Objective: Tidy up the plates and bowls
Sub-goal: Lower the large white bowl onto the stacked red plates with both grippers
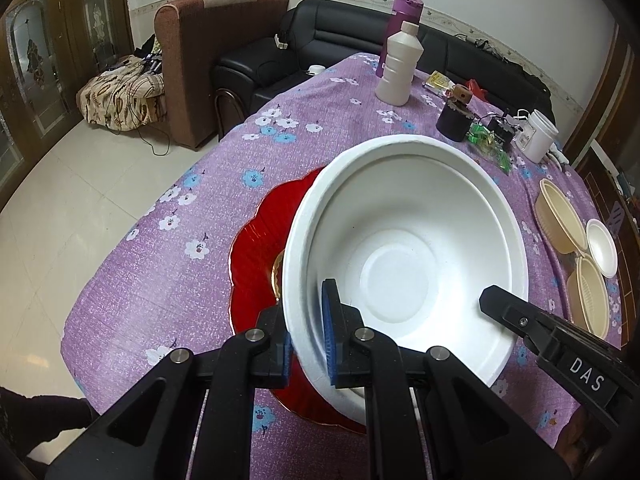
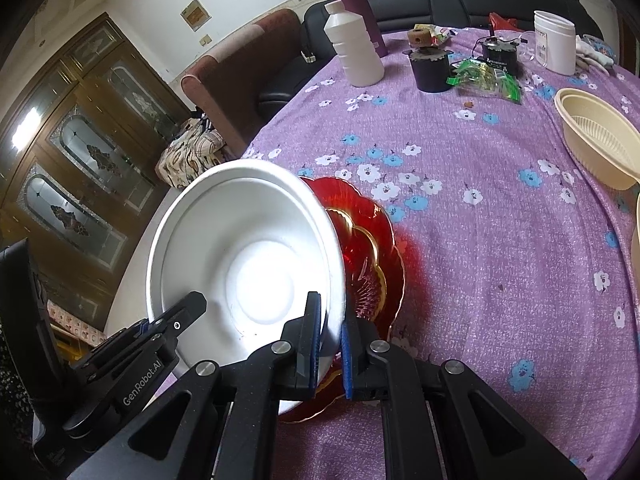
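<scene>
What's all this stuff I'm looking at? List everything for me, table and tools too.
white bowl: one, white, gripped at both sides of its rim, above the plate
red plate: one, red glass with gold edge, under the bowl
cream bowls: several, cream, right edge of table
white bottle: one, white, far side
purple flask: one, purple, behind the bottle
white jar: one, white, far right
tablecloth: one, purple, flowered
left hand-held gripper: black, blue pads, shut on rim
right hand-held gripper: black, blue pads, shut on rim
</scene>
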Demonstrator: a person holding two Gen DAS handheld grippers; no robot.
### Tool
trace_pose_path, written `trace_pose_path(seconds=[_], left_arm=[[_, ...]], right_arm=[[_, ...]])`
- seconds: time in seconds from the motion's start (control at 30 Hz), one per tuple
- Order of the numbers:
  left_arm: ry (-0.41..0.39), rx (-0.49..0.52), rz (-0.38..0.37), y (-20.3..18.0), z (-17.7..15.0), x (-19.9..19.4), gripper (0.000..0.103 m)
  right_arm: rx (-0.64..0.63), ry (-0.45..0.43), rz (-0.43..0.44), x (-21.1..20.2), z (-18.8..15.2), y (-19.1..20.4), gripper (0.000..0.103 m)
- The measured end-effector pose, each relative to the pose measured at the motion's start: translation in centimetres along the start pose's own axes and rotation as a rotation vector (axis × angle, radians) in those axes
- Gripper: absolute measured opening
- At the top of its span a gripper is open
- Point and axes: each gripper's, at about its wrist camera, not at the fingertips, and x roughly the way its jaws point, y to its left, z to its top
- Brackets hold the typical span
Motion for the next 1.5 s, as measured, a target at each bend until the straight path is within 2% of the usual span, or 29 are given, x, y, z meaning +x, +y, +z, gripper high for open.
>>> trace_pose_path(seconds=[1.03, 1.5], left_arm=[[0.057, -0.028, 0.028, 0.9, 0.0, 2.1, 0.011], [0.069, -0.024, 0.028, 0.9, 0.0, 2.5, 0.011]], right_arm=[[0.015, 0.048, 0.008, 2.5, 0.3, -0.1, 0.008], [0.019, 0.047, 0.001, 2.4, 0.3, -0.1, 0.008]])
